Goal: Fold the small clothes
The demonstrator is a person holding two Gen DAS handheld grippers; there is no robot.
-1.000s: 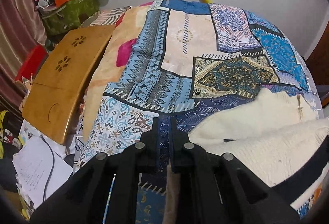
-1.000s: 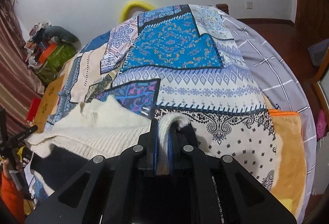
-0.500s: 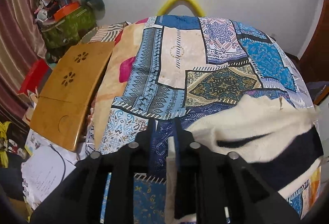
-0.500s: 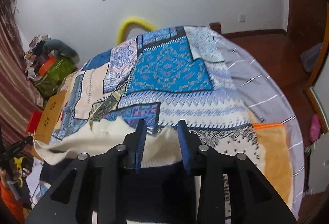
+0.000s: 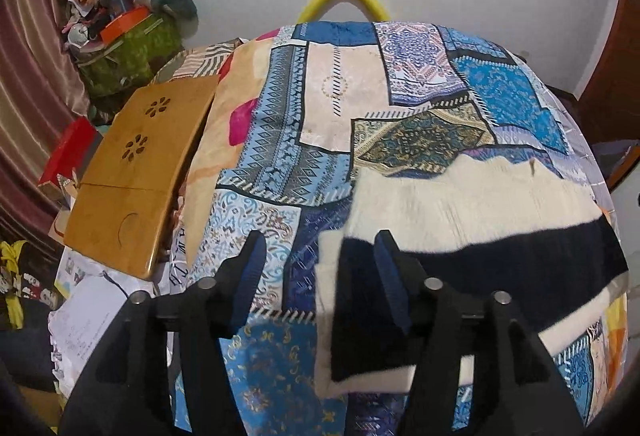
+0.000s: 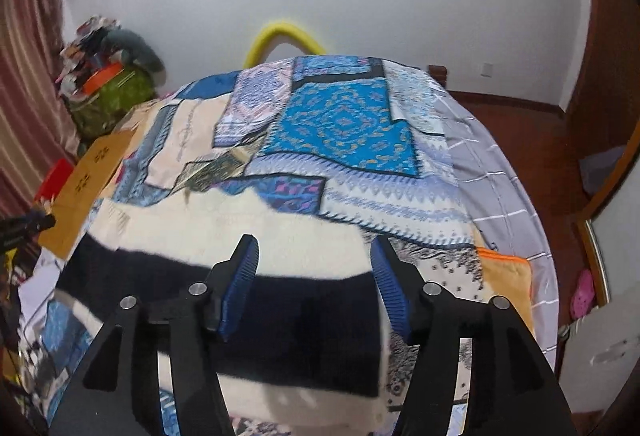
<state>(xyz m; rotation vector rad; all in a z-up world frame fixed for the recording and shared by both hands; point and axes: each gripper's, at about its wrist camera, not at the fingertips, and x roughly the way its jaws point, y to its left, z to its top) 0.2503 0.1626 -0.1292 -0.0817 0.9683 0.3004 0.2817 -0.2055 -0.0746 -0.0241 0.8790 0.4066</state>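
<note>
the sweater (image 5: 460, 208), cream with a black band, lay spread across the near part of the bed (image 5: 344, 84), on its patchwork cover. both grippers hung above its near edge. the left gripper (image 5: 320, 268) had just been opening its jaws; they stood about half apart with the sweater's left corner below the gap, and the pads pressed on nothing. the right gripper (image 6: 314, 276) had just been opening too, its jaws half apart over the black band (image 6: 280, 320), holding nothing. a wooden tray (image 5: 136, 172) lay off the bed's left side, clear of the work.

this looked like the release after a fold or a lay-out: the cloth was let go and both tools were free. the next move probably called for a fresh grip on an edge or sleeve, both jaws closing on cloth alone, not the cover, then carrying it across evenly.
</note>
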